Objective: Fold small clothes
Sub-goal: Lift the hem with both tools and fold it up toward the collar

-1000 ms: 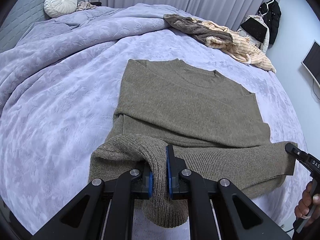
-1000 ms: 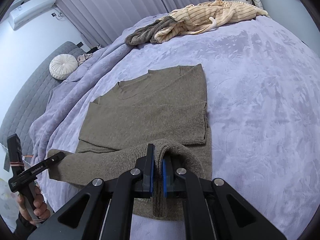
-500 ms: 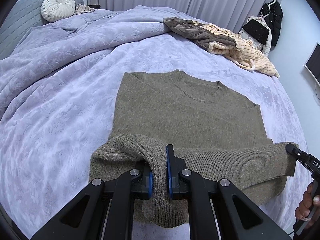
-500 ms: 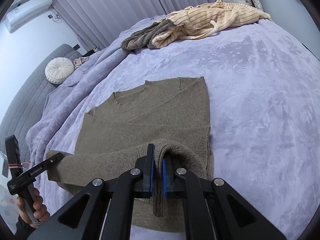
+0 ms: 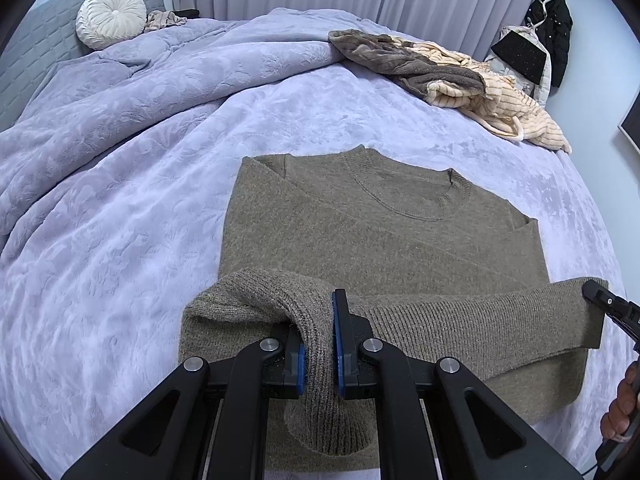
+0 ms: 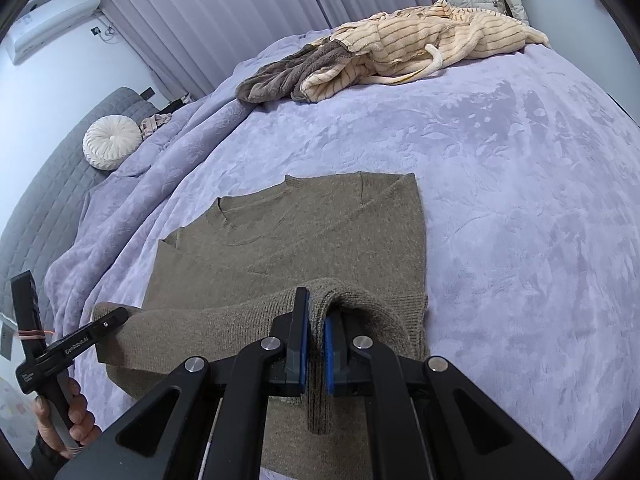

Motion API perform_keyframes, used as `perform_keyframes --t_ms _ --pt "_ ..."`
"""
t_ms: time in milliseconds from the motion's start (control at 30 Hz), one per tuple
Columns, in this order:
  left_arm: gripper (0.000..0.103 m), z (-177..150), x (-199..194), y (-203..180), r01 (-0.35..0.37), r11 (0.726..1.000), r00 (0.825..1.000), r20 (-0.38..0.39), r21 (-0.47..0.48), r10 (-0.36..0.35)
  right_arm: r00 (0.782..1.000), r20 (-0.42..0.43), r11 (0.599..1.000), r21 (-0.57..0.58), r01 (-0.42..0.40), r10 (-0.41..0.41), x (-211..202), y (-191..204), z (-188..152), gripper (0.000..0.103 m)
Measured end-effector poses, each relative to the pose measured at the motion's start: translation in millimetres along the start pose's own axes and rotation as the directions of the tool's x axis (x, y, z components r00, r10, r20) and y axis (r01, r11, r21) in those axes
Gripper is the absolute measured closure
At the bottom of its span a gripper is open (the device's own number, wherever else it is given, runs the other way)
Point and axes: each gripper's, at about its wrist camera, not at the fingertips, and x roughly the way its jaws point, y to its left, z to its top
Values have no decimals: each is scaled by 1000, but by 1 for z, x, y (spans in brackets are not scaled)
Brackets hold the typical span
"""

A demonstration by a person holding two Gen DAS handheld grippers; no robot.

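Left wrist view: the left hand-held gripper (image 5: 320,344) is clamped on the lifted bottom hem of the sweater (image 5: 380,232), with a fold of knit pinched between its blue pads (image 5: 335,336). The sweater lies flat on the bed (image 5: 120,240), collar at the far end, sleeves folded across the body. At the sweater's right hem corner, the tip of the right hand-held gripper (image 5: 600,294) grips the same raised hem, a hand (image 5: 622,404) behind it. Beyond the collar, a pile of clothes (image 5: 440,76) lies well apart from the sweater. A round cushion (image 5: 111,16) sits far left of the sweater against the headboard. Bare bedspread surrounds the sweater on its left and far sides.

Right wrist view: the right hand-held gripper (image 6: 316,344) is closed on the hem at the sweater's (image 6: 300,240) near right corner, knit between its pads. The left hand-held gripper (image 6: 116,316) holds the opposite hem corner, so the hem hangs raised between both. The pile of clothes (image 6: 380,52) lies far beyond the collar. Right of the sweater, the bedspread is open up to the bed's (image 6: 520,220) edge.
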Motion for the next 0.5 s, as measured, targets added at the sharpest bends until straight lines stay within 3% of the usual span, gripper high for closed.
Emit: perform_keyframes --t_ms 500 --pt "91 36 15 -9 -8 1000 1000 10 22 7 1000 9 1000 -6 26 -26 16 1 30 96"
